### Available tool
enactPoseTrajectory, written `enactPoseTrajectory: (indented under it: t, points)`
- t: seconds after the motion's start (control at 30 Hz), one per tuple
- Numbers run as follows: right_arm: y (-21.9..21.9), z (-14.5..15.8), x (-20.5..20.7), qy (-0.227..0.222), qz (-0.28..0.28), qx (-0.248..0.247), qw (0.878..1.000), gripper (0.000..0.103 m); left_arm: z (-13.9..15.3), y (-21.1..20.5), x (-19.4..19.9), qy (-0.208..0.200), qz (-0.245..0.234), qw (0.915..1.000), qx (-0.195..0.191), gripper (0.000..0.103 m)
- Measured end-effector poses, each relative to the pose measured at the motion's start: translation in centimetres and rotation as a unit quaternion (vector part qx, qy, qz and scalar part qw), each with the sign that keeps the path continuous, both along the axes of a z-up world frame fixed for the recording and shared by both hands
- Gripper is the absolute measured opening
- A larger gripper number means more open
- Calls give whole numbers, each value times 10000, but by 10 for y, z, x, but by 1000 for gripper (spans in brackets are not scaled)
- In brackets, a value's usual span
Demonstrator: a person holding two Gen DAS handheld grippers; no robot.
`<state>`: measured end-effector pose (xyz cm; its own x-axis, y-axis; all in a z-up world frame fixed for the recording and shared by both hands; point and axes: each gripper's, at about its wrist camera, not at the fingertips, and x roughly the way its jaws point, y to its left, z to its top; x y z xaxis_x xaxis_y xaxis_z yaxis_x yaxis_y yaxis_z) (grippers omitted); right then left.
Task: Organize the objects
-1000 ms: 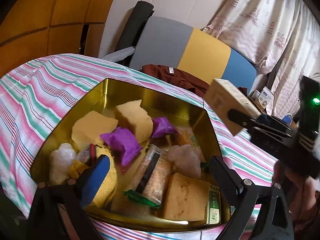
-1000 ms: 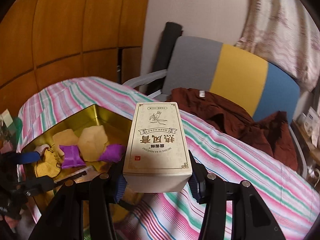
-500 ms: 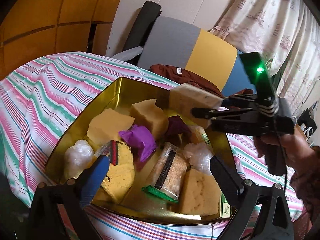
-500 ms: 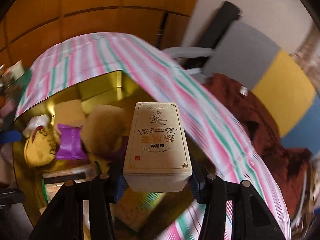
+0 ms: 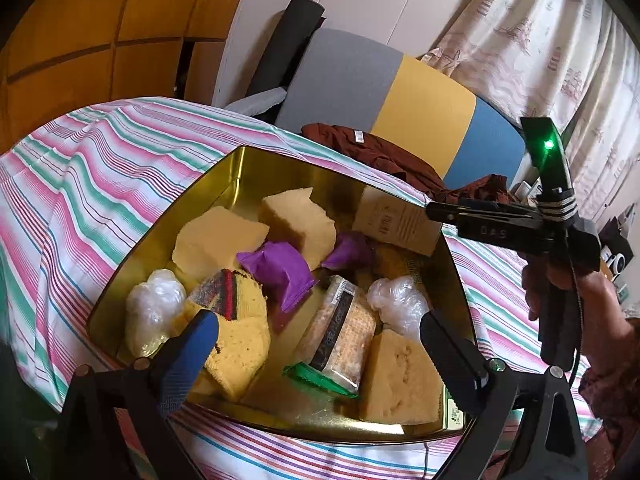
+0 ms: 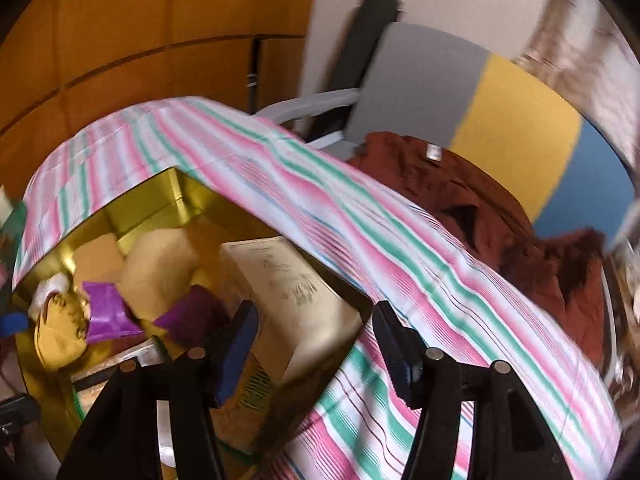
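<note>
My right tongs (image 6: 316, 344) have just been opening, and the box (image 6: 296, 300) sits loose beyond their spread pads, tilted in the far right corner of the gold tin (image 5: 280, 168) on the striped desk (image 5: 100, 168). My left tongs (image 5: 316, 344) hang spread and empty over the tin's near edge, above sponges (image 5: 218, 240), purple packets (image 5: 280, 270) and a cracker pack (image 5: 340, 336).
</note>
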<state>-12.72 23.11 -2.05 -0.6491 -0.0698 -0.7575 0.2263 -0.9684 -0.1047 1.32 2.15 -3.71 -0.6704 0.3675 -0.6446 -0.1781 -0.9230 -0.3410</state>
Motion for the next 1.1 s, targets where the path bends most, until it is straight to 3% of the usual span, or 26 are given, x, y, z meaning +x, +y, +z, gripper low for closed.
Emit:
enactPoseTrajectory:
  t: [0.07,0.1,0.27,0.5,0.63,0.73,0.83,1.1]
  points:
    - [6,3,1,-10,-29,-325,9995,56,0,-1,0,10,-4,10000,11,101]
    - [4,2,1,-53,9,-342,9994,45,1,-1,0,24,3,10000,3,101]
    - [-22,-19,-12,-268,155,169,9994,38,-1,-1,-1,-22,14,10000,10,101]
    - [-38,-29,-30,-465,176,-317,9983,39,1,-2,0,5,-9,10000,21,101]
    - [-42,-18,-10,-424,107,-706,9965,40,6,-3,0,-1,10,10000,76,103]
    - [-45,-9,13,-260,-203,-671,9972,48,12,-4,-3,13,75,10000,39,103]
    - [-46,-1,37,-162,-457,-621,9969,51,20,-5,-6,94,170,9994,-278,103]
    - [-53,22,80,290,-1084,-312,9932,57,35,-30,-13,107,926,9932,-692,103]
